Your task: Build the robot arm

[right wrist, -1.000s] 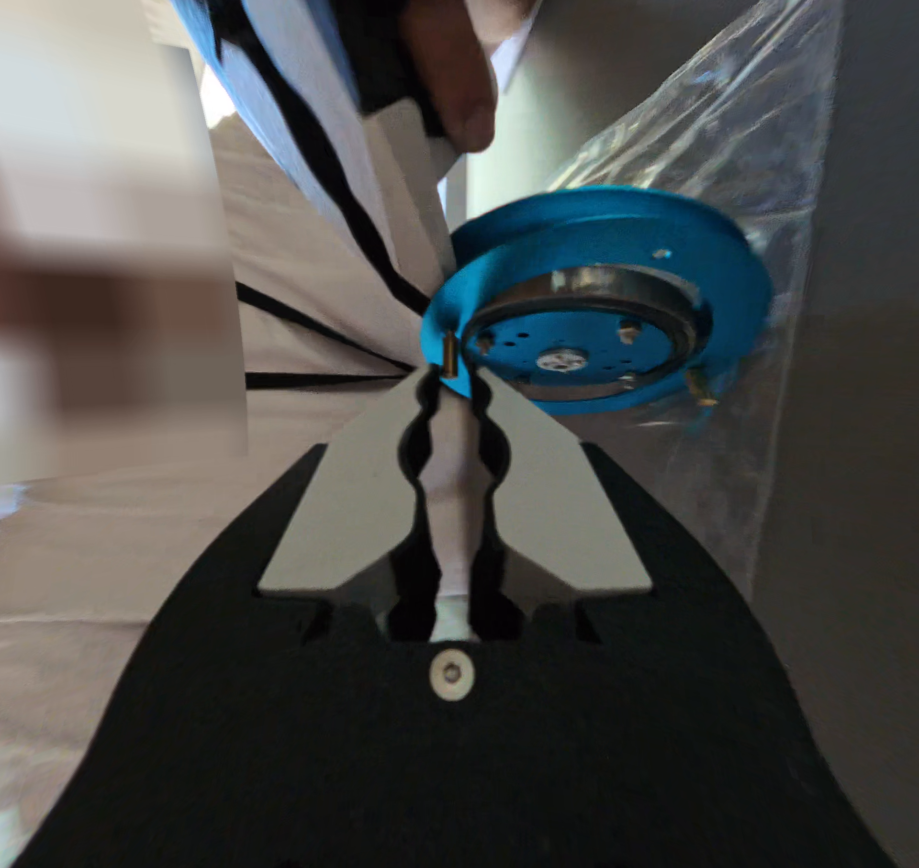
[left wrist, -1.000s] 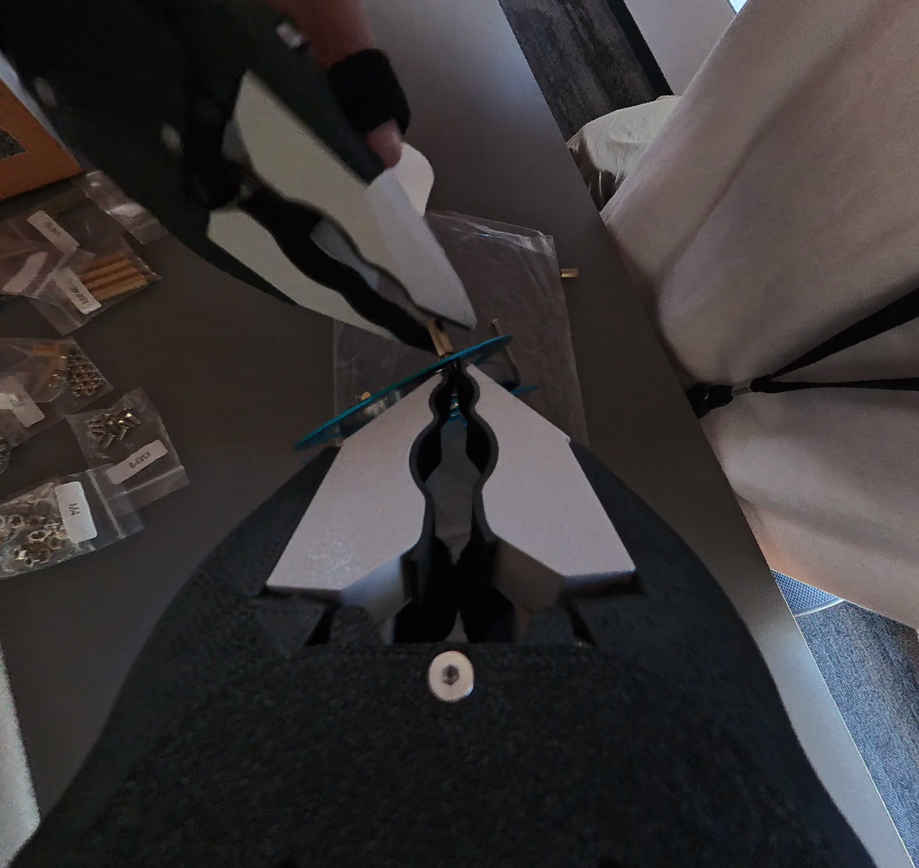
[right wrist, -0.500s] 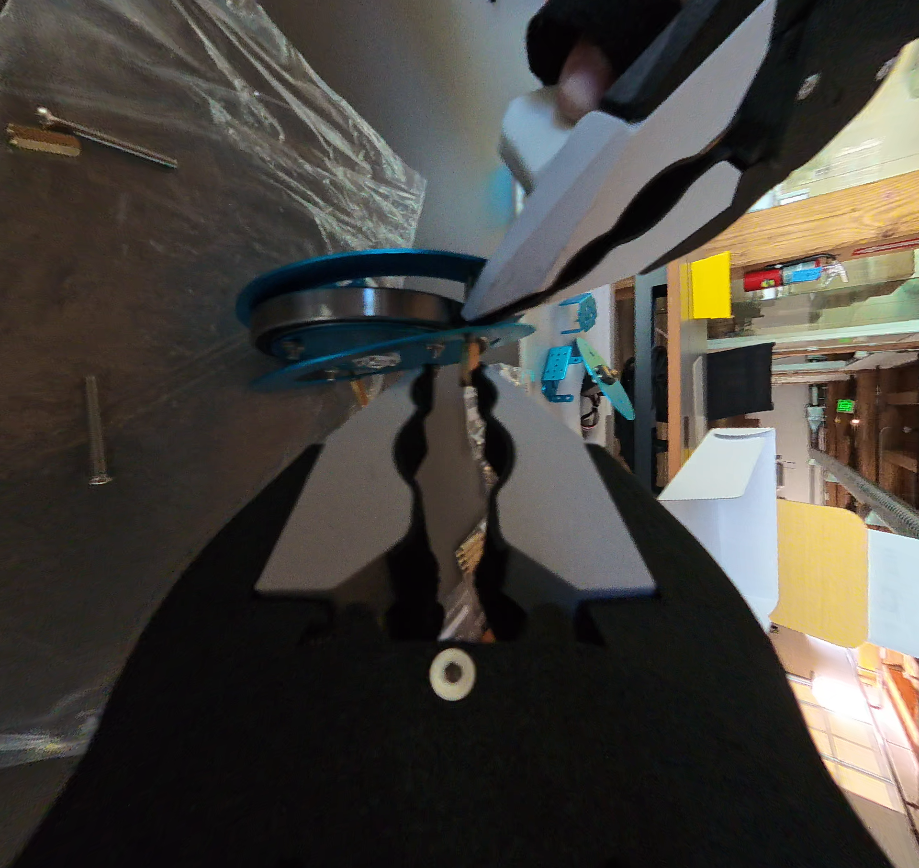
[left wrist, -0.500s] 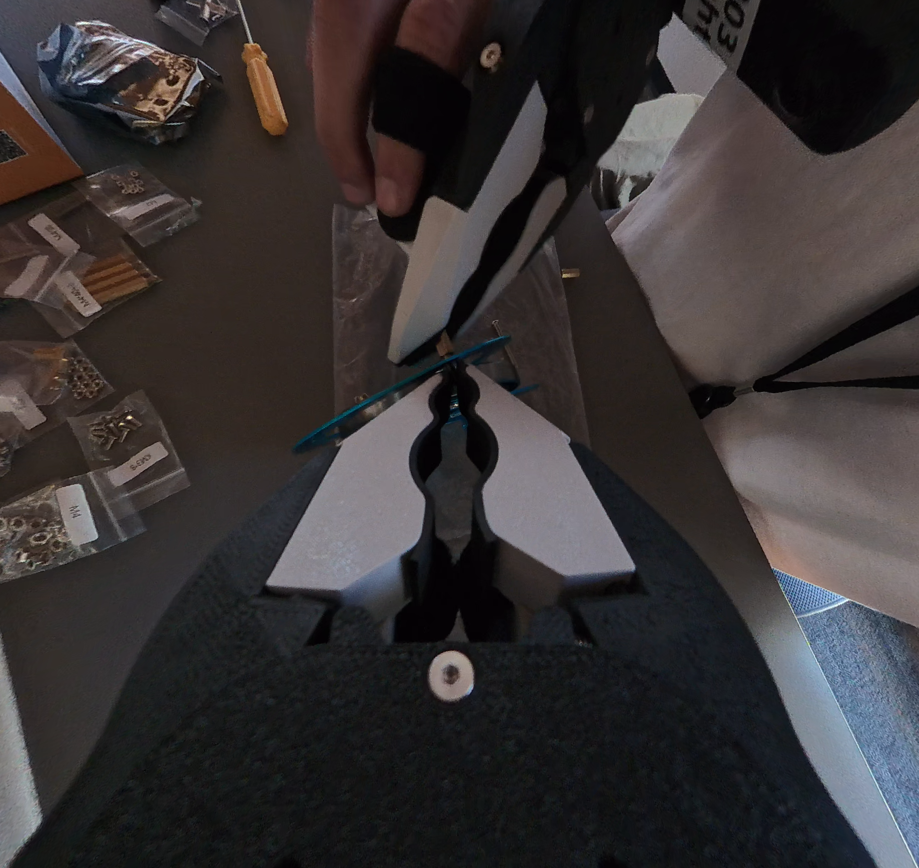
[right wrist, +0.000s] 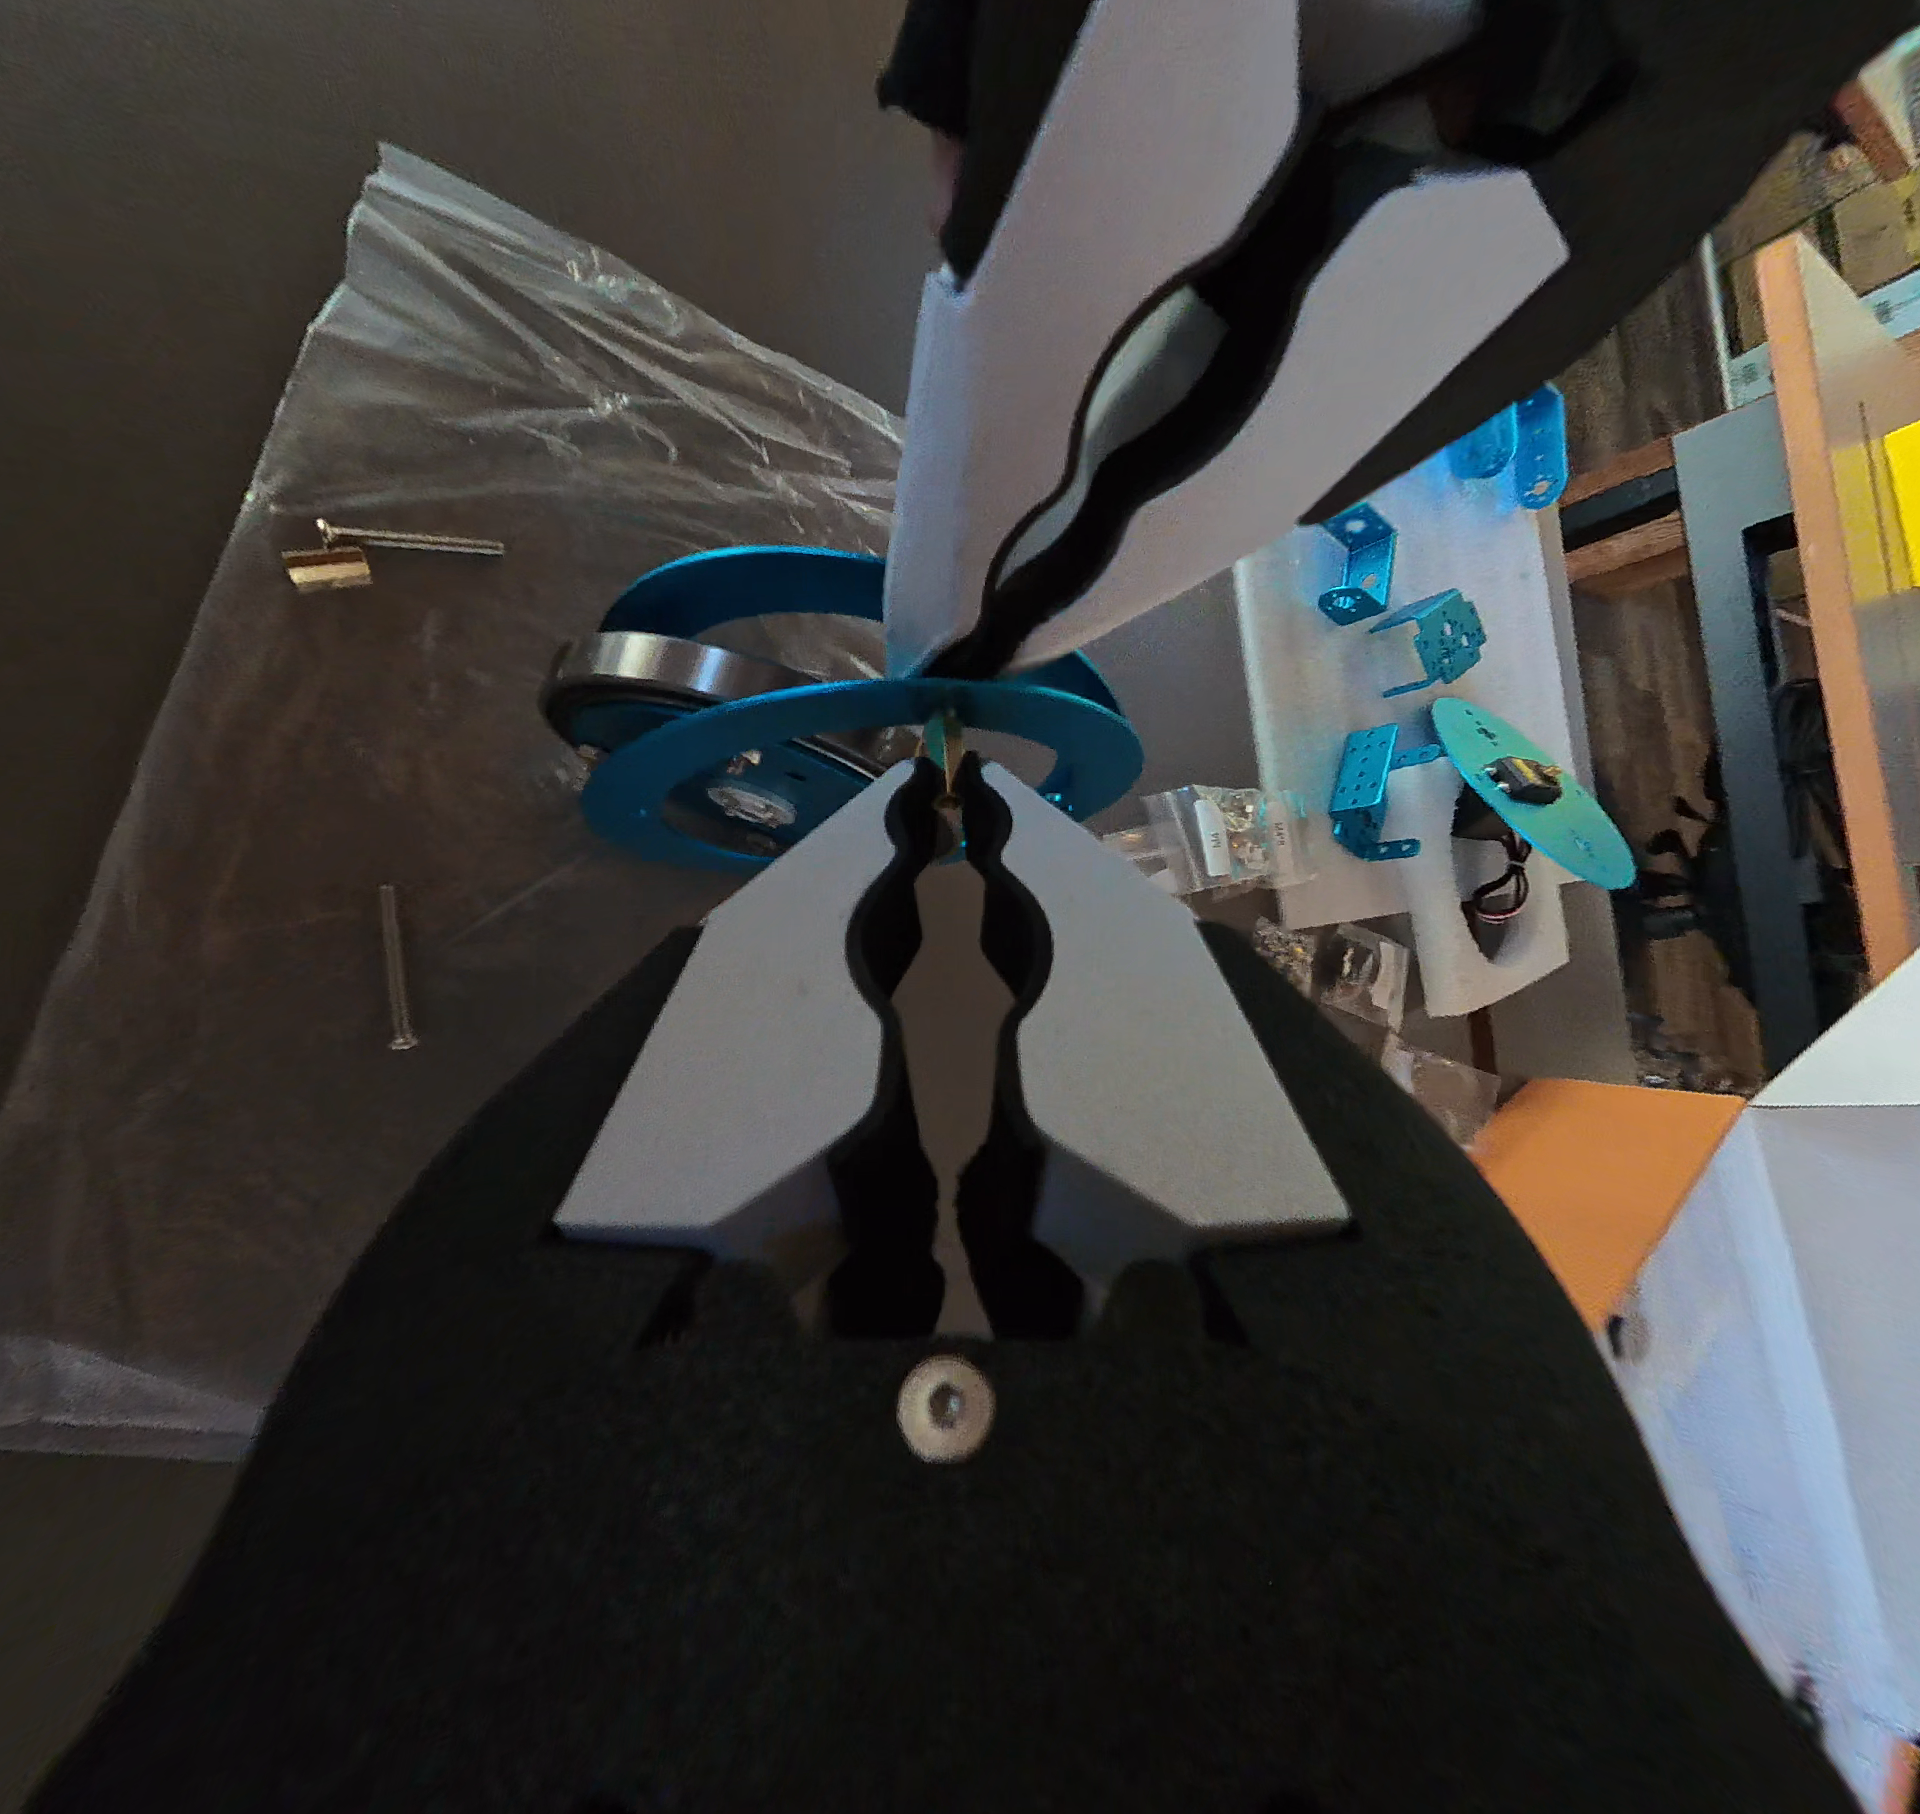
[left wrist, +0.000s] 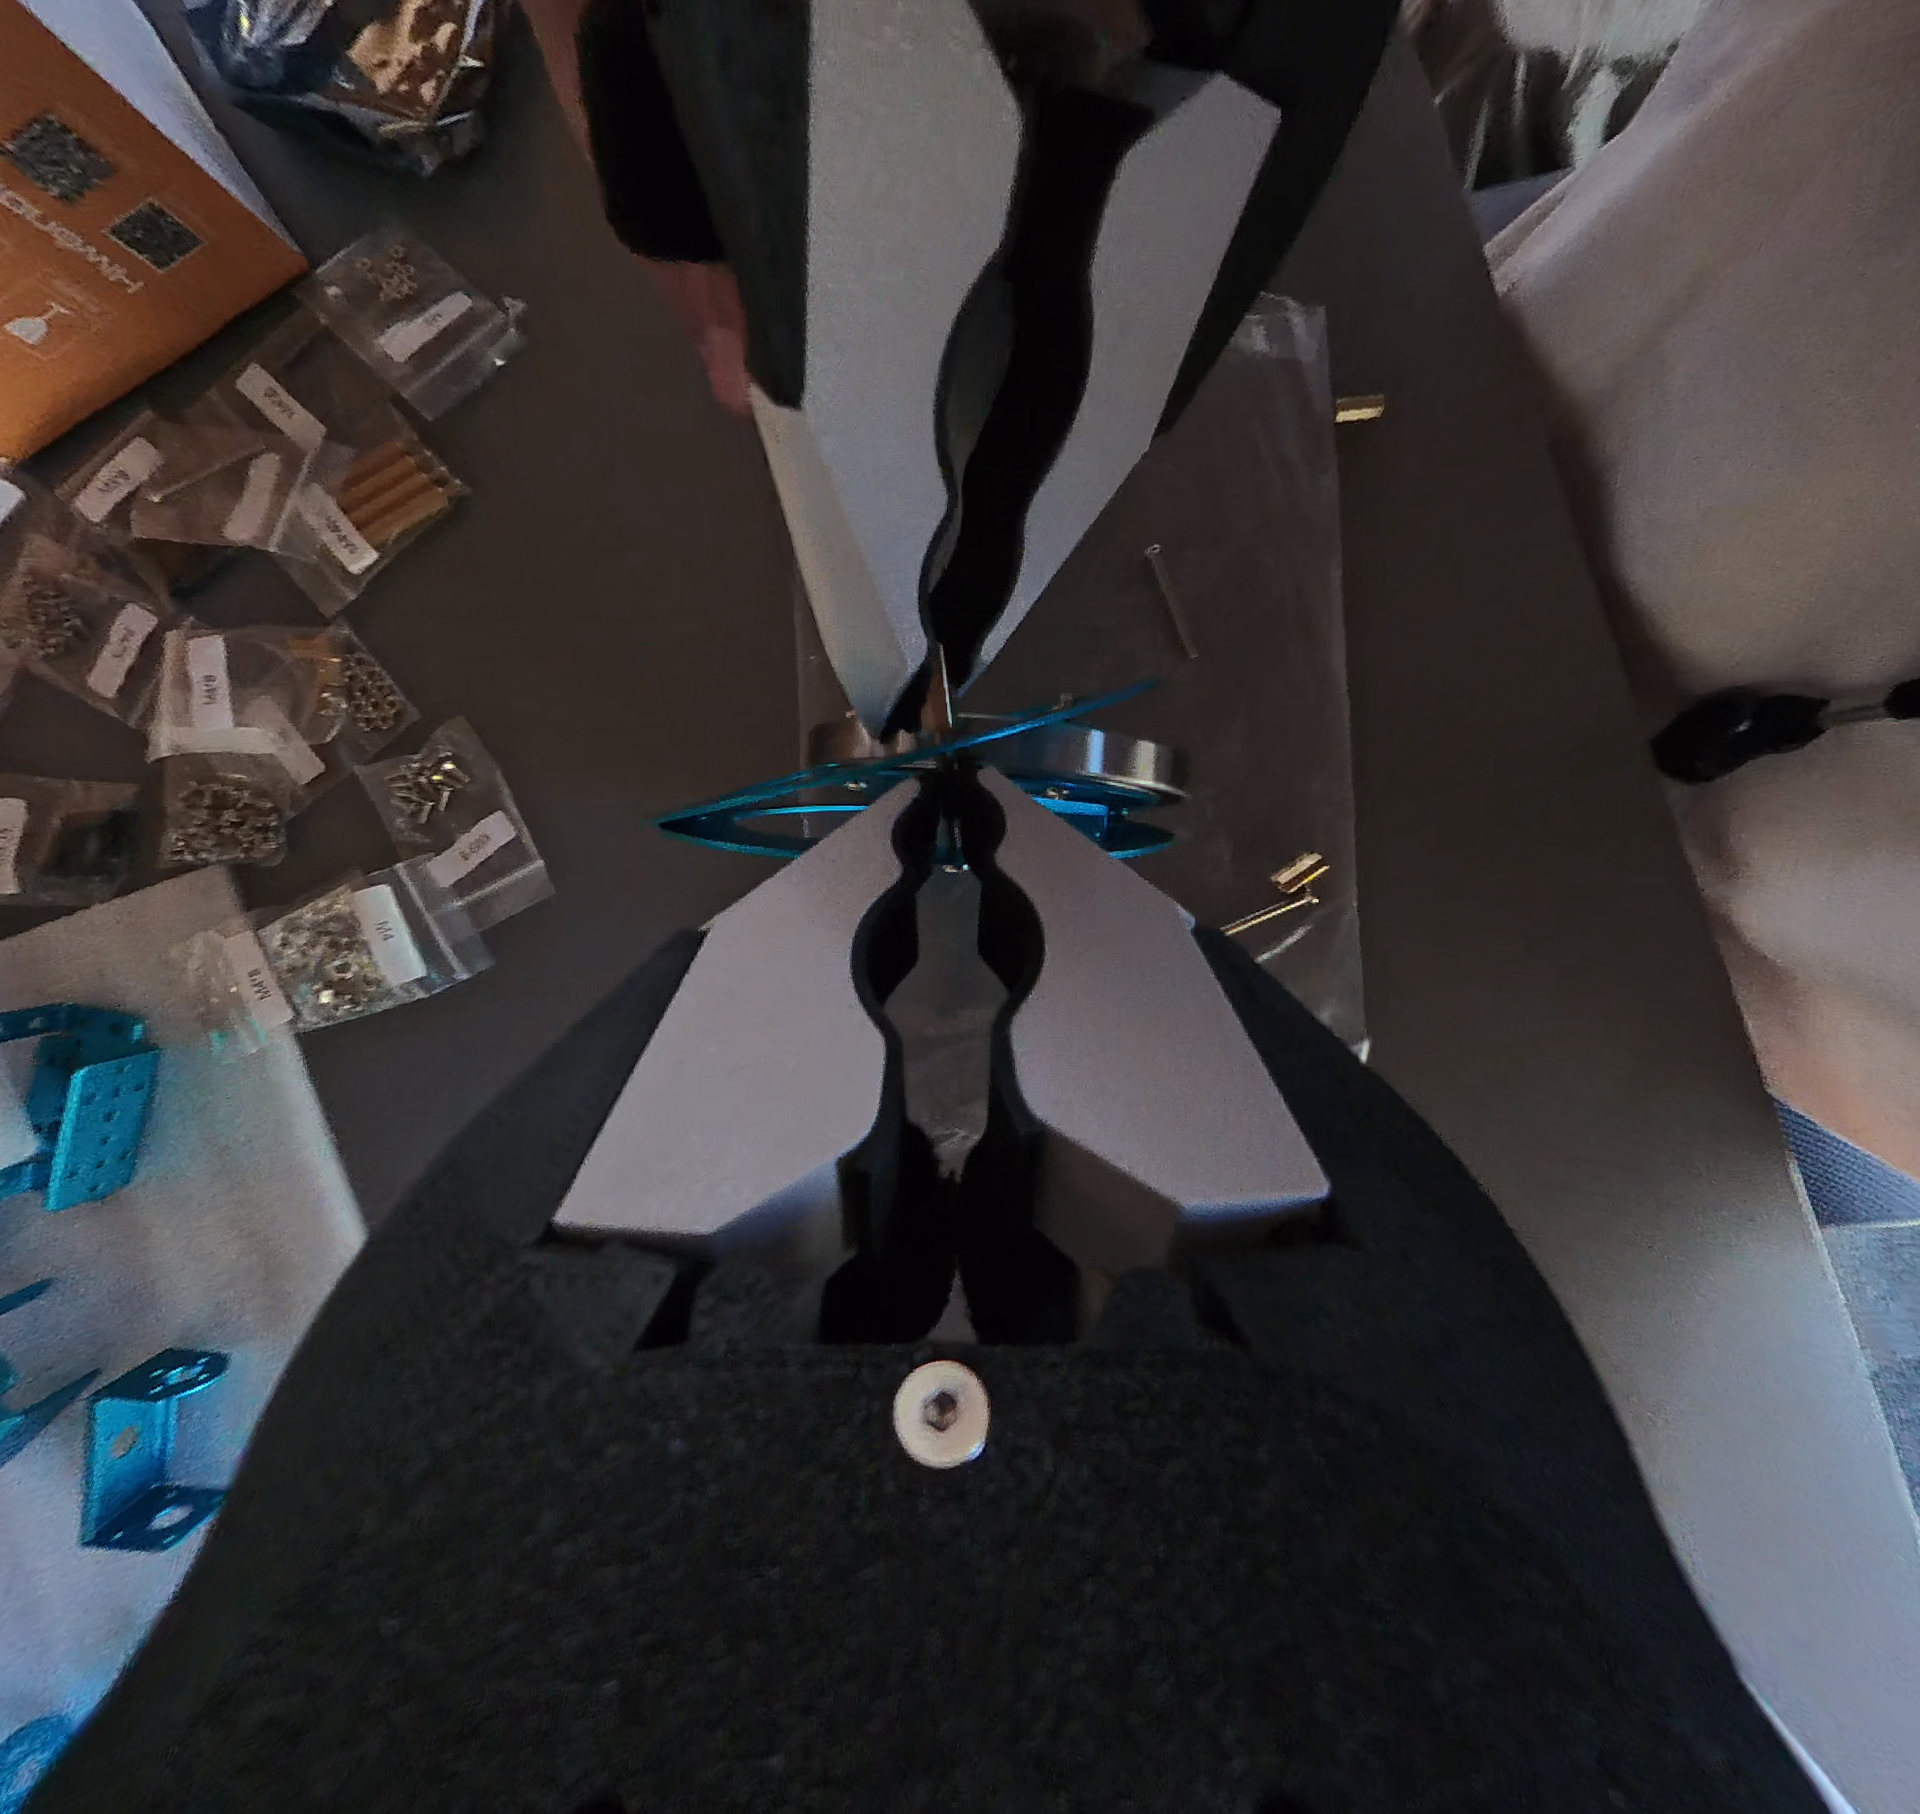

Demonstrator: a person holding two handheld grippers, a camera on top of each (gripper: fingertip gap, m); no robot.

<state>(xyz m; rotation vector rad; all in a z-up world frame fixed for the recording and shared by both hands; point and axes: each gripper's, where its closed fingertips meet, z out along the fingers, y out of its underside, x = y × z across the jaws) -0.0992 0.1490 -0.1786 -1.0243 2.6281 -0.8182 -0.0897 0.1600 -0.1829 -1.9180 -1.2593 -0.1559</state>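
I see a dark table (left wrist: 582, 559) carrying a clear plastic sheet (right wrist: 436, 476), with the blue disc assembly (right wrist: 727, 725) held over that sheet. It comprises blue rings with a steel bearing (right wrist: 644, 668) between them. My left gripper (left wrist: 948, 790) has its fingers drawn together on the rim of the upper blue ring. My right gripper (right wrist: 943, 779) meets it from the opposite side, fingers closed on a small brass standoff (right wrist: 945, 741) that stands at the ring's edge. In each wrist view the other gripper shows tip to tip against mine. To the left of the assembly lie labelled bags of small hardware (left wrist: 312, 642), blue brackets (left wrist: 94, 1130) on white foam and an orange box (left wrist: 114, 237). On the sheet rest loose long screws (right wrist: 395, 964) and a spare brass spacer (right wrist: 325, 567), well apart from the grippers.
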